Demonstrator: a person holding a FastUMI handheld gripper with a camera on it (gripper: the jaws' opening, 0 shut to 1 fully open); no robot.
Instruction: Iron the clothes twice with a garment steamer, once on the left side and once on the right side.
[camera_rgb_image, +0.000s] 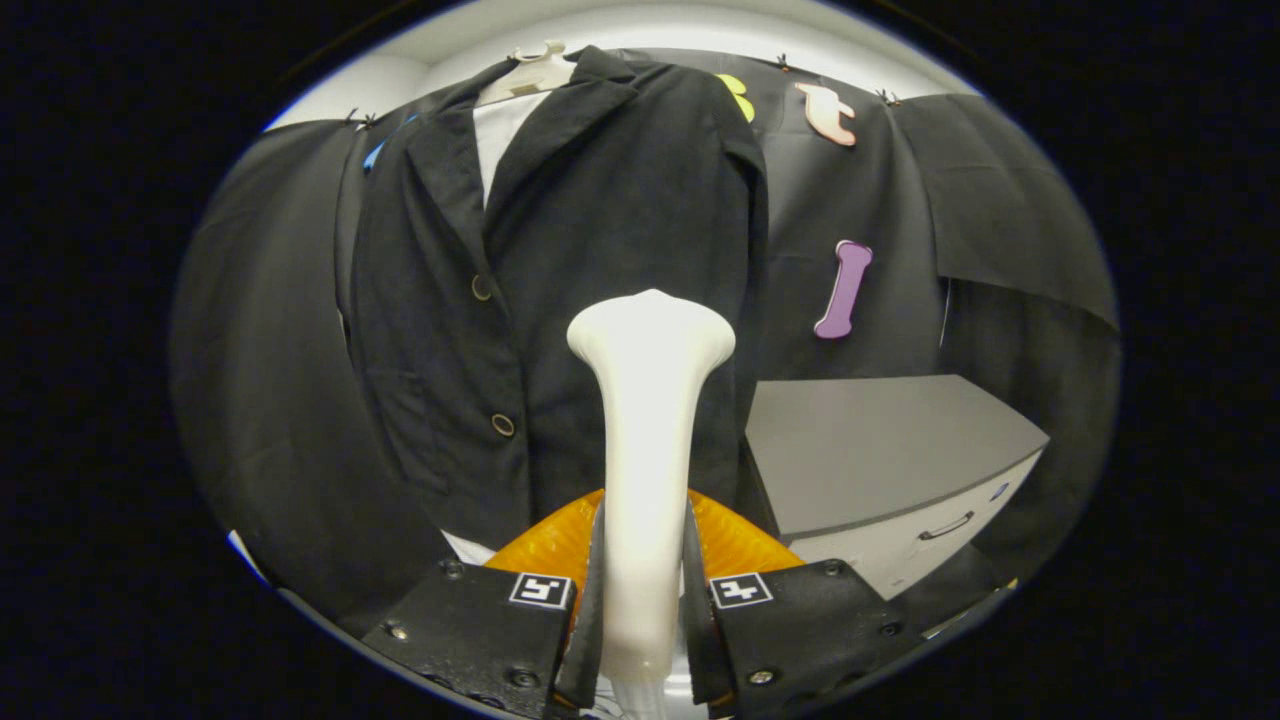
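The jaws stand narrowly apart, both fingers pressed against the neck of the white plastic garment steamer head (648, 440), one on each flank. The gripper (644, 610) thus holds the tool upright along its own axis, so that the flared nozzle rises just ahead of the fingertips and faces the cloth; this grip probably serves to keep the steam face square to the fabric during a stroke. Beyond the nozzle hangs the black two-button suit jacket (560, 280), worn over a white shirt (497, 135) on a pale plastic hanger (530, 72), so that its front panels fall free and flat for steaming. The nozzle lies in front of the jacket's lower front panel, on the side toward the cabinet; whether it touches the fabric cannot be told. To the side of the jacket, further back, stands a grey-topped white cabinet with a drawer handle (880, 450). Behind everything hangs the black booth cloth (280, 330). Judged from this placement, a pass down one side is in hand or about to begin.
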